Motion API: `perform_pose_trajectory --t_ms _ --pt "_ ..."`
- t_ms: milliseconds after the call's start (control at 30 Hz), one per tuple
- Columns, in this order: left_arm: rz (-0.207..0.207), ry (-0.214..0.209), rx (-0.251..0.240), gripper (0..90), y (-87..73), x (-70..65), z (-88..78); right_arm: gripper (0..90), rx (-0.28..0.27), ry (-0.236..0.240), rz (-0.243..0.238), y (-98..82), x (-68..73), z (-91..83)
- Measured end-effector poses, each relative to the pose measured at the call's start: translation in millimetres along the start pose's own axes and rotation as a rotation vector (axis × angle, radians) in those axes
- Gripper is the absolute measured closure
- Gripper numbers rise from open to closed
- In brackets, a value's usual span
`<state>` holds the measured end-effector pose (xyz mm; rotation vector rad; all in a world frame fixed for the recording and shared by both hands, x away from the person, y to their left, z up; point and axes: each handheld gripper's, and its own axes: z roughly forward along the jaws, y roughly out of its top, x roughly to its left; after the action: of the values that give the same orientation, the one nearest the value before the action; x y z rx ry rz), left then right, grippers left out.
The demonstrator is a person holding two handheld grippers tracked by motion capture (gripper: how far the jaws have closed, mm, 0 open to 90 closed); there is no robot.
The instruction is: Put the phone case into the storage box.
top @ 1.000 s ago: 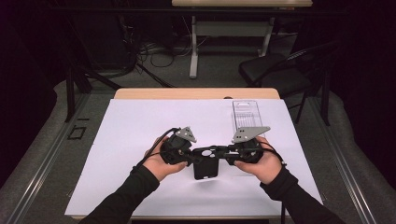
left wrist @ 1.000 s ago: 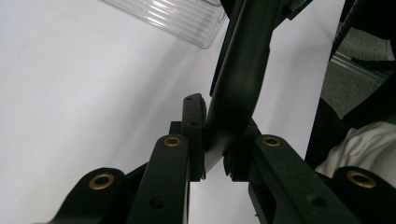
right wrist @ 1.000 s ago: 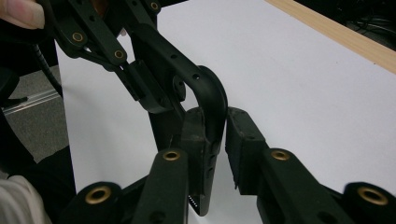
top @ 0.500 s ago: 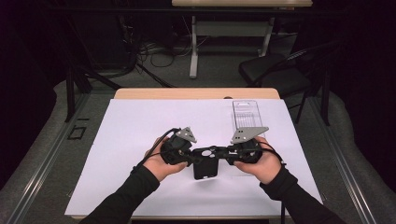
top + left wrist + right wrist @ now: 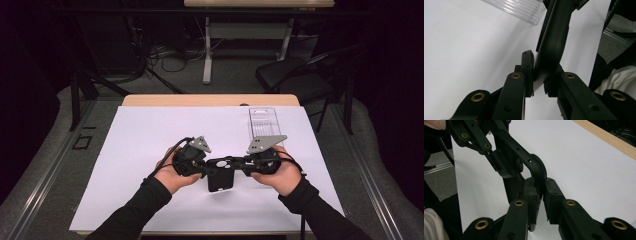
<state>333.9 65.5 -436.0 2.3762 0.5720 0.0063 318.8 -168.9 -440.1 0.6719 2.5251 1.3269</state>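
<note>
A black phone case (image 5: 220,179) hangs just above the white-covered table (image 5: 140,135), held from both sides. My left gripper (image 5: 206,169) is shut on its left edge, and in the left gripper view the pads (image 5: 527,67) pinch the thin black rim of the case (image 5: 554,37). My right gripper (image 5: 241,167) is shut on the case's right edge. In the right gripper view its jaws clamp a rounded corner of the case (image 5: 536,170), with the left gripper (image 5: 499,162) gripping the far side. The camera cutout sits at the case's top.
A clear ribbed plastic package (image 5: 264,122) lies flat at the back right of the table, just beyond my right hand; its corner shows as the ribbed plastic (image 5: 519,8). The wooden table edge (image 5: 210,100) runs along the back. A dark chair (image 5: 295,75) stands behind.
</note>
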Motion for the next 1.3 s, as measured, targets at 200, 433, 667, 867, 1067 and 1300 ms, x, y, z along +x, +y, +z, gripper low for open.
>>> perform_pose_trajectory --t_ms 200,433,667,867,1067,1300 --pt "0.000 -0.009 -0.007 80.5 2.0 -0.1 0.7 82.2 -0.008 0.001 0.000 -0.9 -2.2 -1.7" --pt "-0.002 -0.020 -0.022 79.1 4.5 -0.7 0.3 82.4 -0.018 0.000 -0.007 -0.1 -4.4 -5.6" --pt "-0.017 -0.024 -0.042 75.5 5.1 0.4 0.5 82.6 -0.021 -0.010 -0.012 1.6 -5.6 -8.1" --pt "-0.030 -0.025 -0.060 69.5 4.1 1.2 -0.5 82.7 -0.023 -0.017 -0.010 3.7 -6.2 -8.6" --pt "-0.058 -0.042 -0.087 59.0 1.5 3.8 -0.4 82.7 -0.032 -0.021 0.003 4.3 -8.6 -10.1" --pt "-0.053 -0.007 -0.093 50.7 -2.3 6.0 -5.0 82.7 -0.036 -0.039 0.011 7.7 -14.9 -16.2"
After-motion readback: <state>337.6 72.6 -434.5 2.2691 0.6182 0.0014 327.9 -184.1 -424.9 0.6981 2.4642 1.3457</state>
